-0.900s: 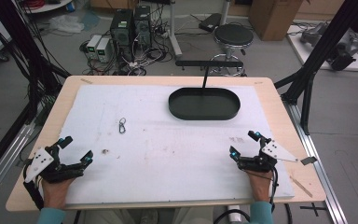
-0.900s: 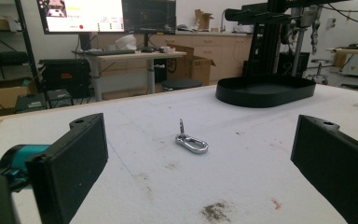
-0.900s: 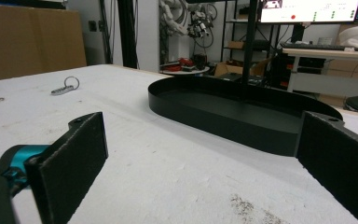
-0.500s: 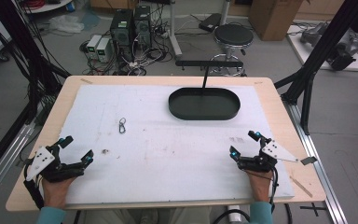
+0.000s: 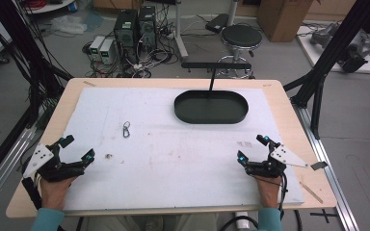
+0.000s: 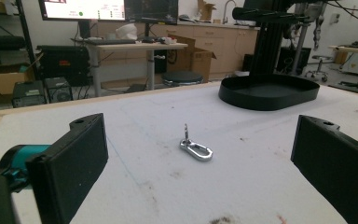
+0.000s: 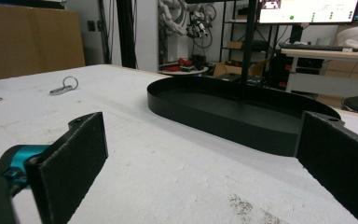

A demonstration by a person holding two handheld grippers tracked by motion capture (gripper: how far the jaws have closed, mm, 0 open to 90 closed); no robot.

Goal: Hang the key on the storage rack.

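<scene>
Both claws parked at my near edge of the table. Left gripper [image 5: 74,150] jaws wide, nothing between the flat black pads; right gripper [image 5: 252,148] same, wide and empty. I see the metal clip [image 6: 195,149] ahead of the left one, lying flat on the white foam mat [image 5: 173,159]: a small shiny oval loop with a ring standing up at one end (mat surface is matte, scuffed, with dark specks). The black oval tray [image 5: 211,107] sits far side, right of centre, well apart from the clip: thin smooth wall, low rim, flat floor. The table [image 5: 289,110] edge under the mat is pale wood.
</scene>
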